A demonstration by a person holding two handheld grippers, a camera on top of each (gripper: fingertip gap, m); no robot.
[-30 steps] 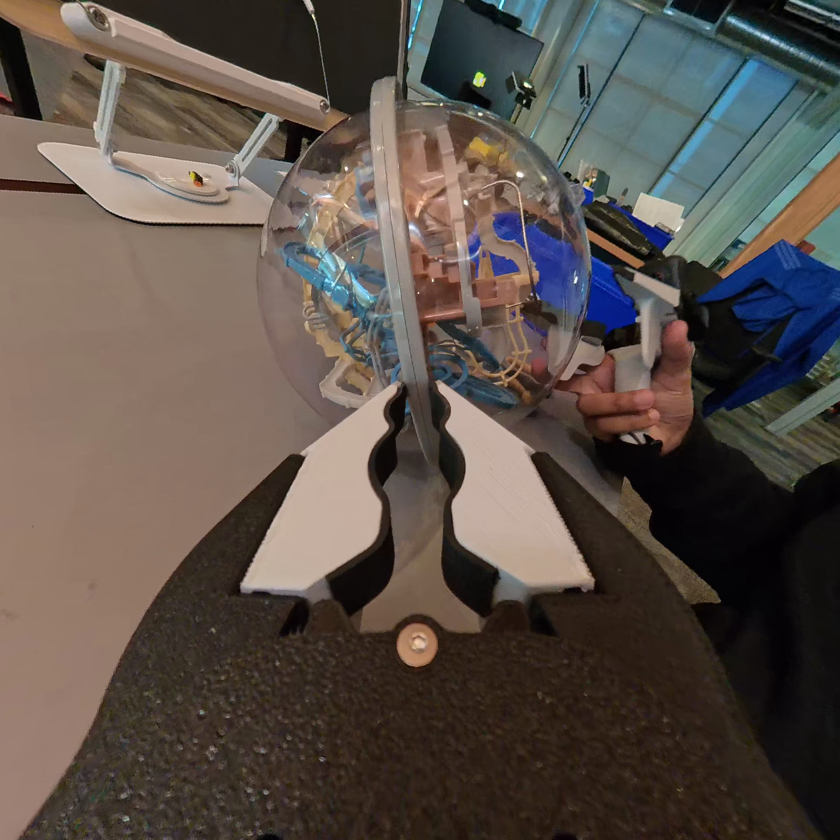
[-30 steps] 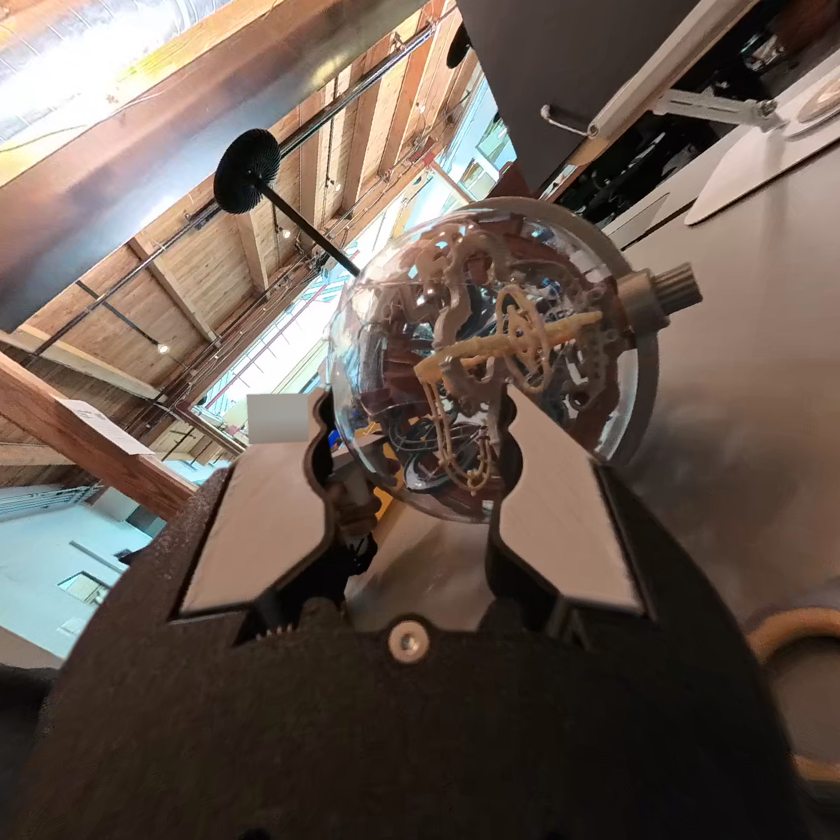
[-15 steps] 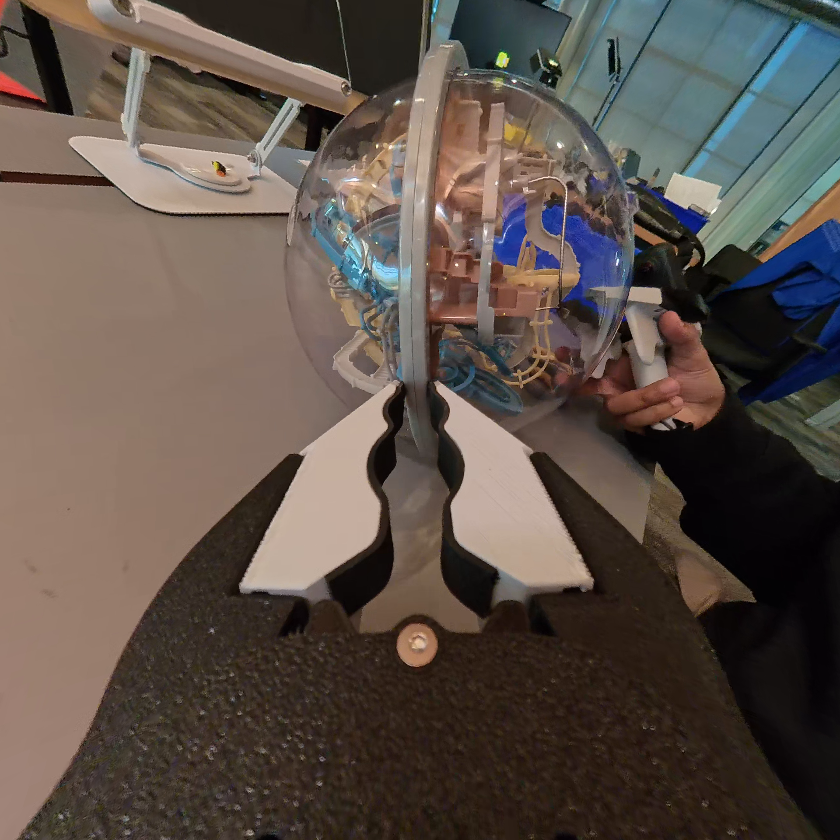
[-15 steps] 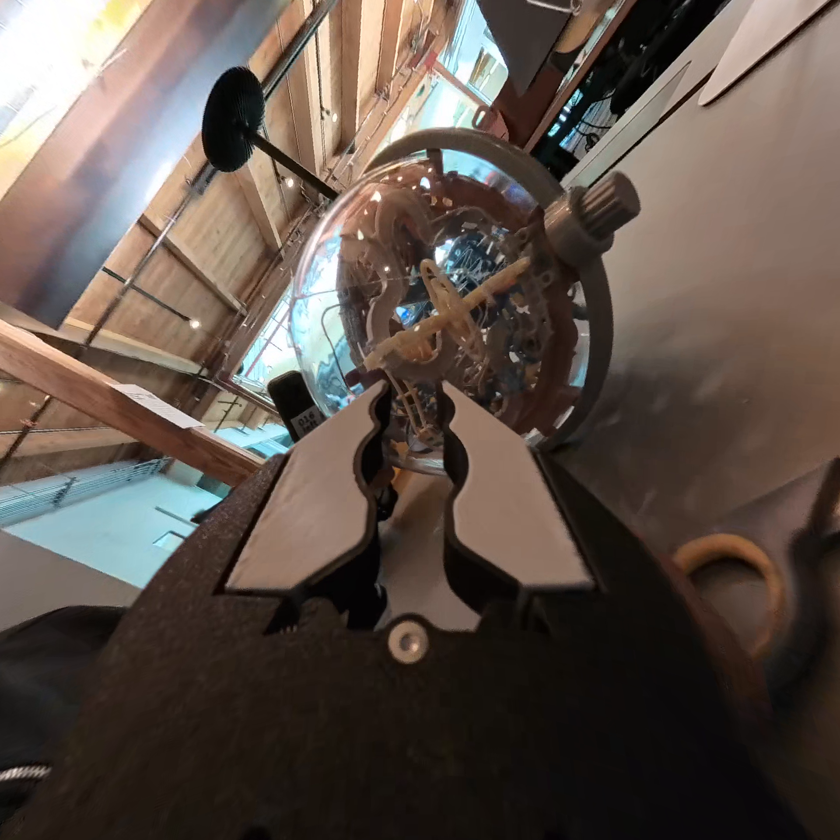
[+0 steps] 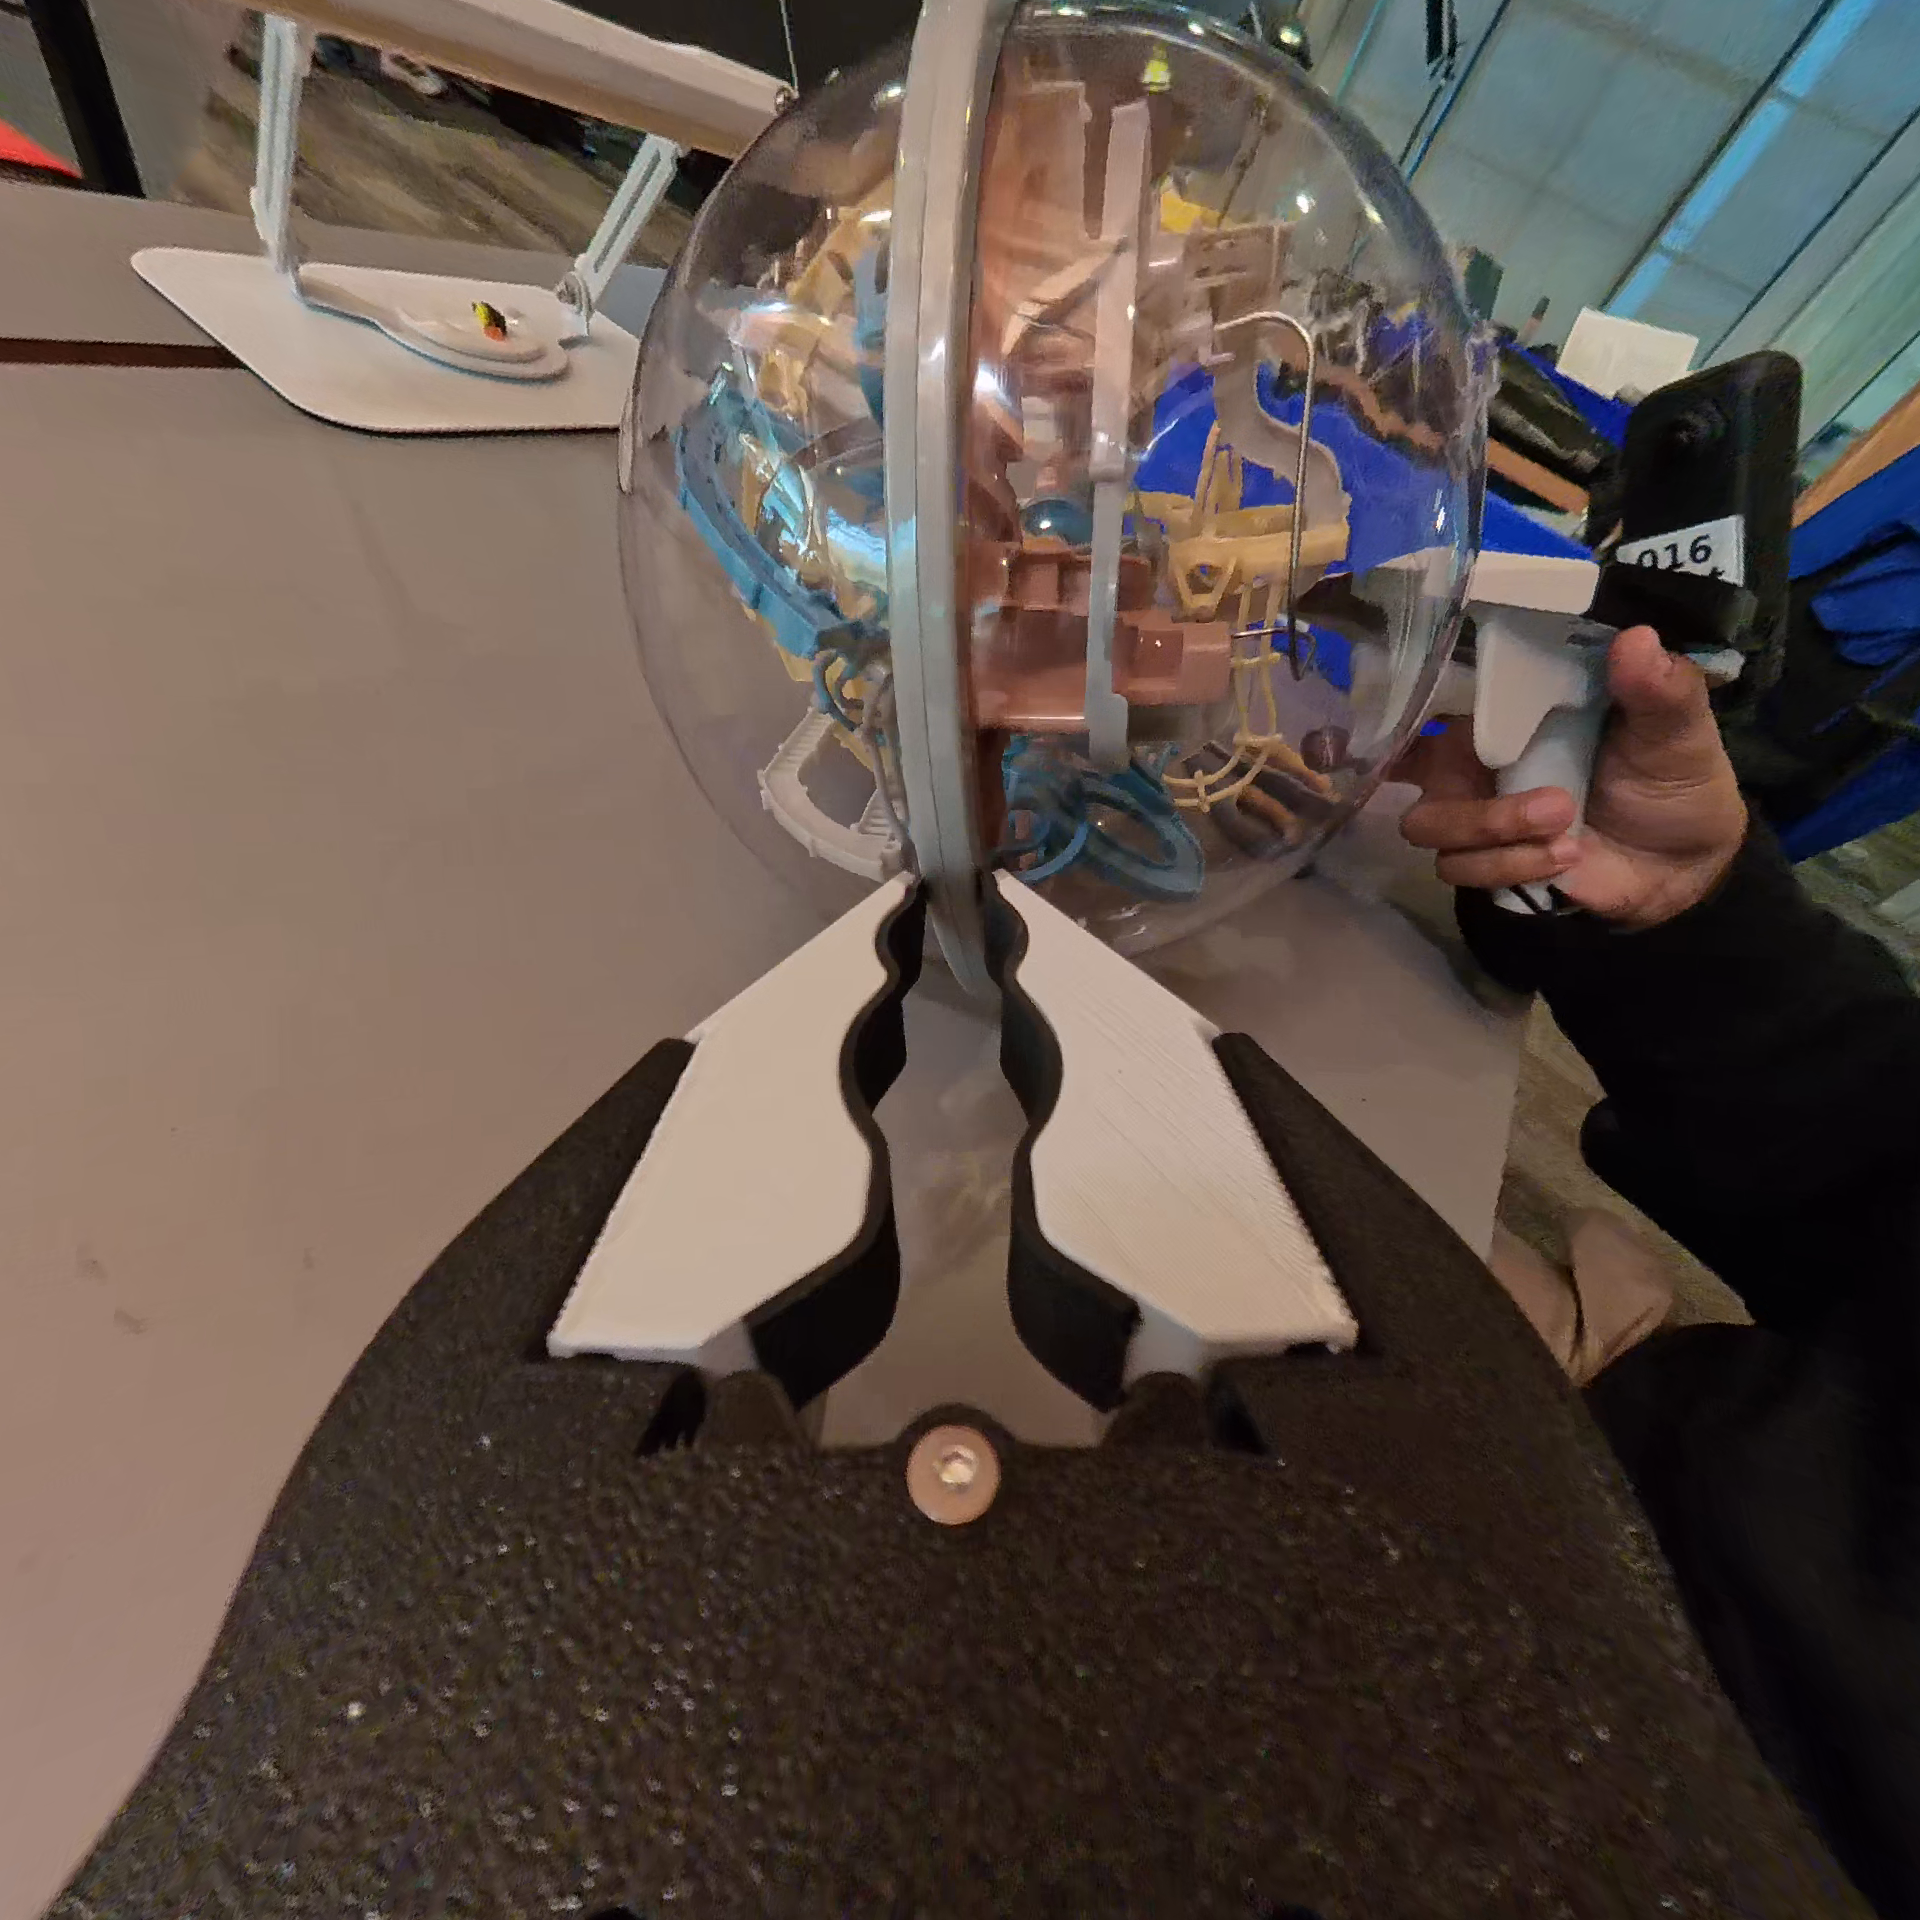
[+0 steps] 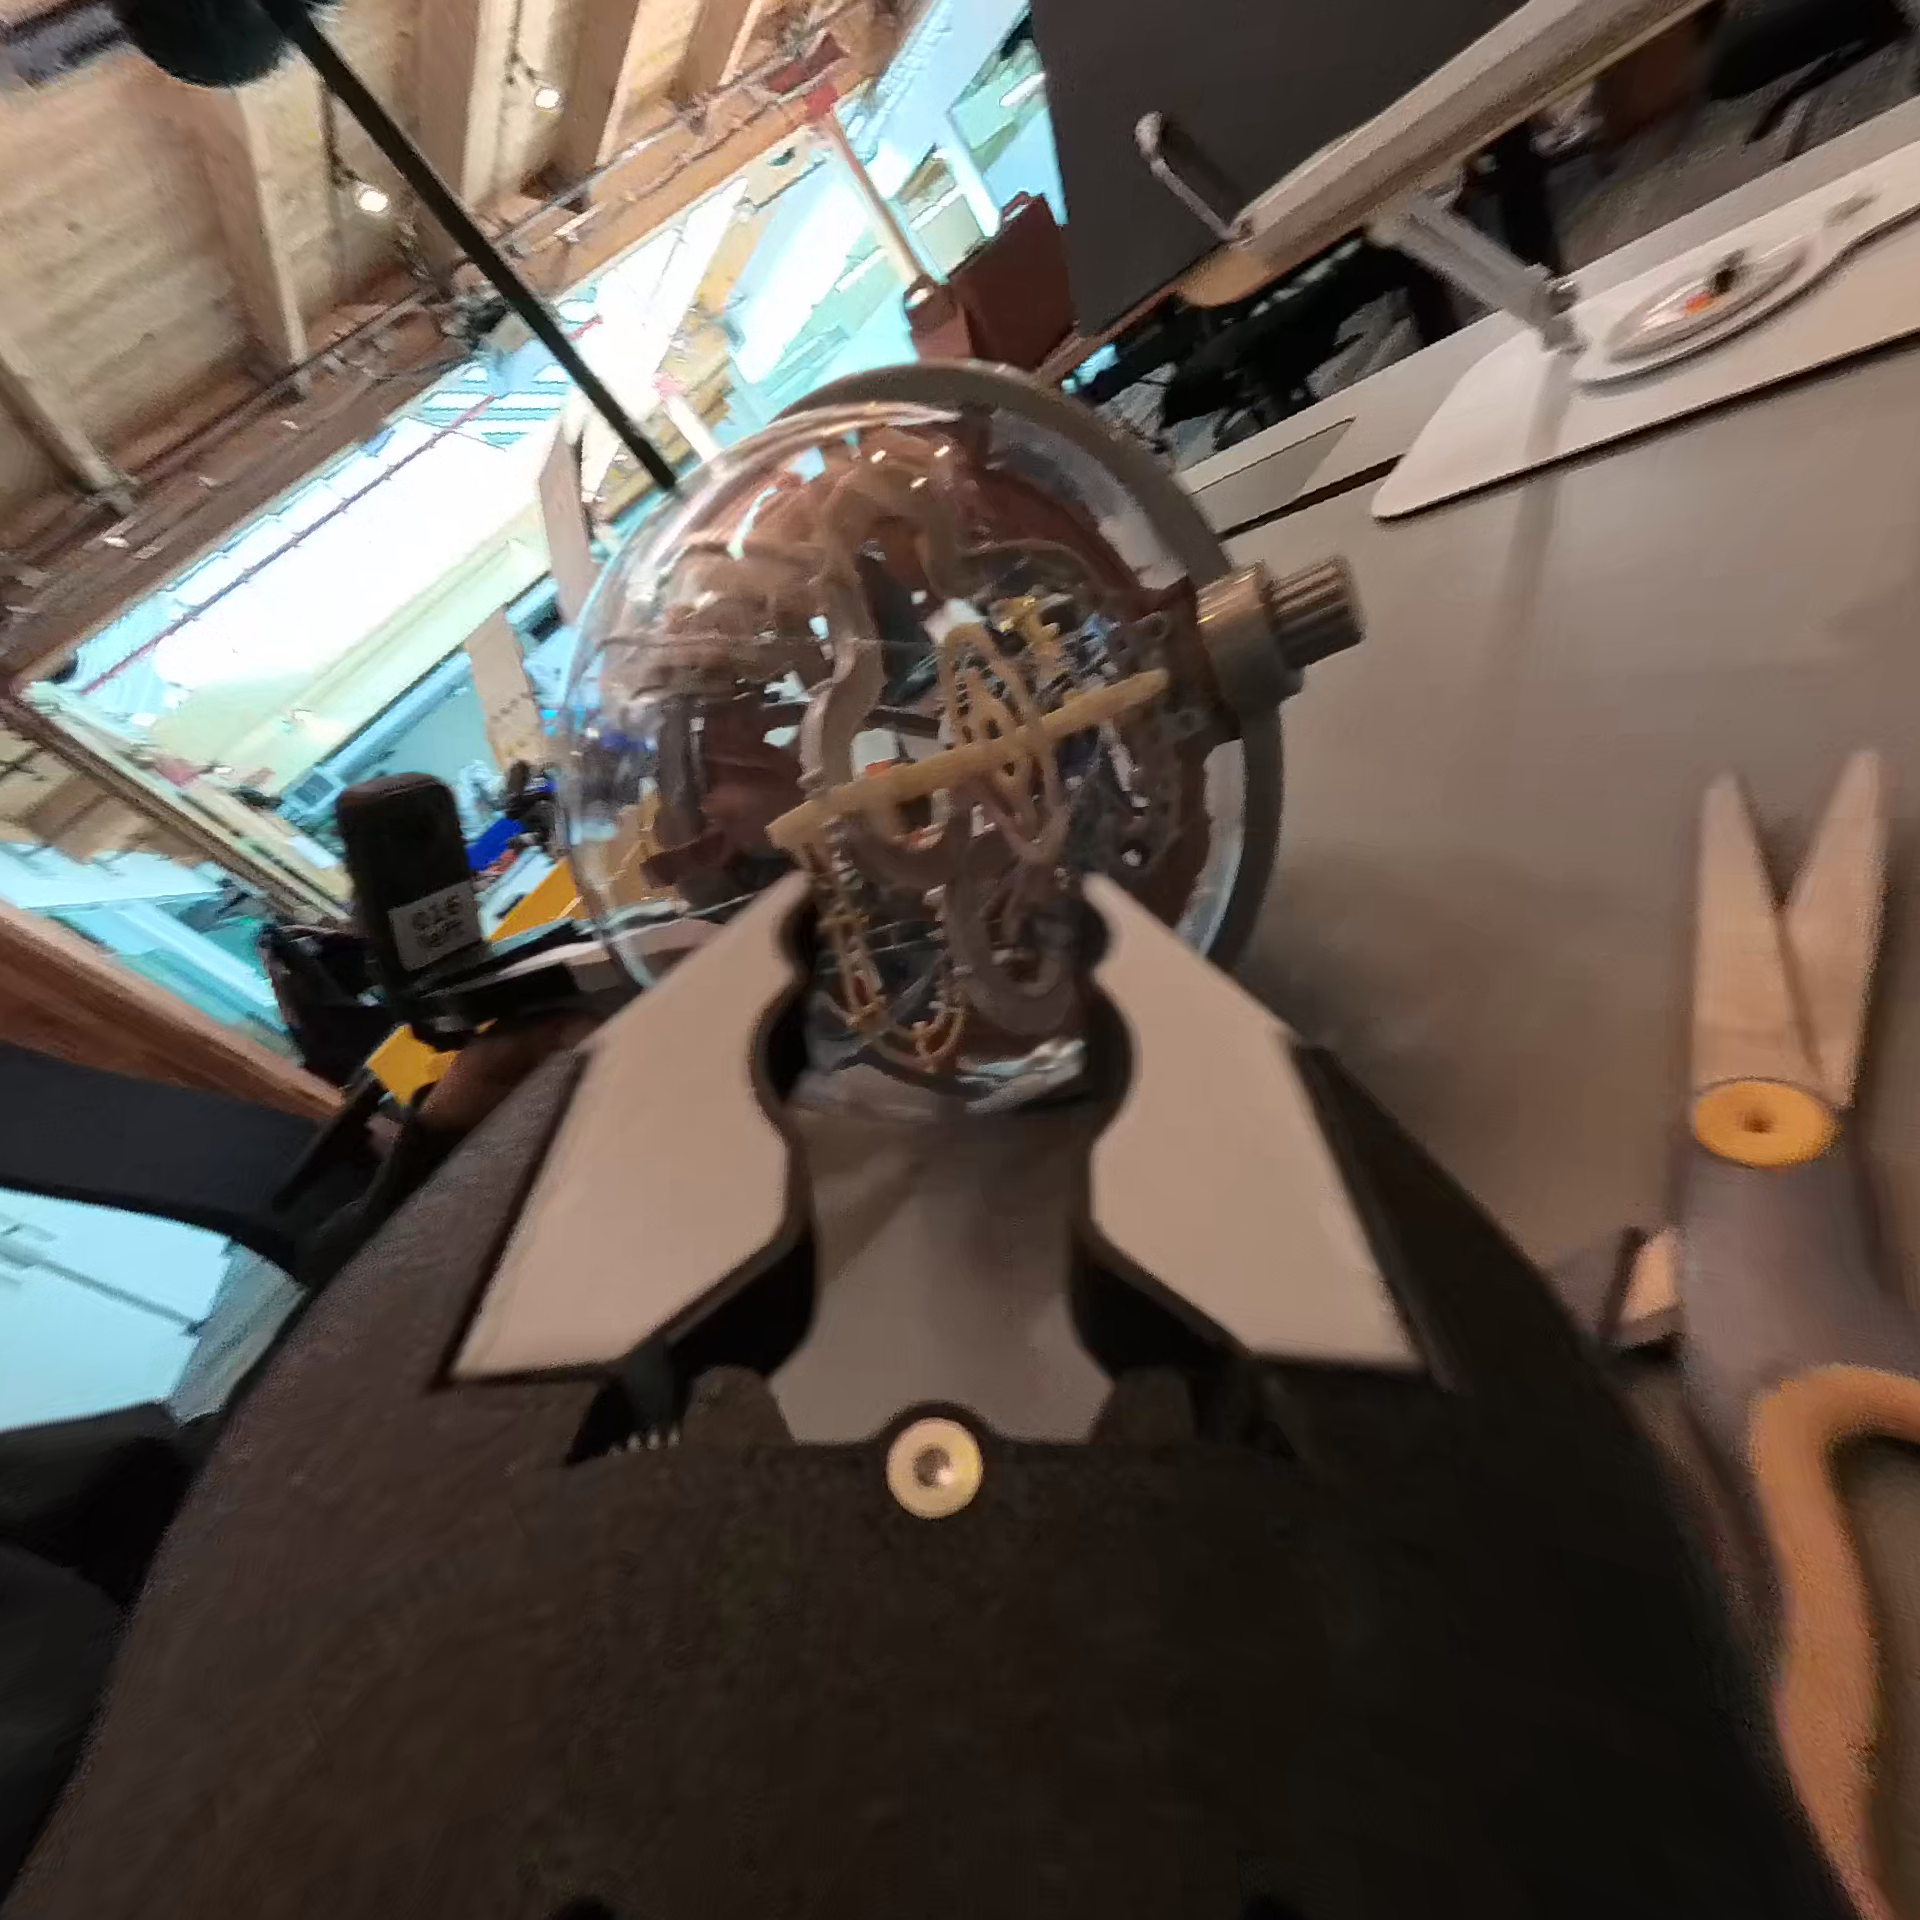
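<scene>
A clear plastic maze ball point(image 5: 1143, 468) with blue, cream and brown tracks inside stands upright over the grey table point(image 5: 260, 727). My left gripper point(image 5: 951, 894) is shut on the ball's grey rim point(image 5: 925, 520) at its lower edge. My right gripper point(image 6: 951, 894) is open, its two fingers spread at the ball's point(image 6: 914, 675) clear lower shell, and I cannot tell whether they touch it. A grey knob point(image 6: 1288, 623) sticks out of the rim. In the left wrist view the right gripper point(image 5: 1538, 592), held by a hand point(image 5: 1621, 810), sits against the ball's right side.
A white stand with a flat base point(image 5: 416, 343) is at the table's far left and also shows in the right wrist view point(image 6: 1558, 436). Scissors with cream blades and a yellow pivot point(image 6: 1766, 1039) lie on the table to the right. The left gripper's body point(image 6: 405, 883) shows beyond the ball. Left tips to right tips: about 20 cm.
My right gripper opened from nearly shut and swung round, so the table and scissors now show. The ball fills more of the left wrist view. My left gripper stays shut on the rim.
</scene>
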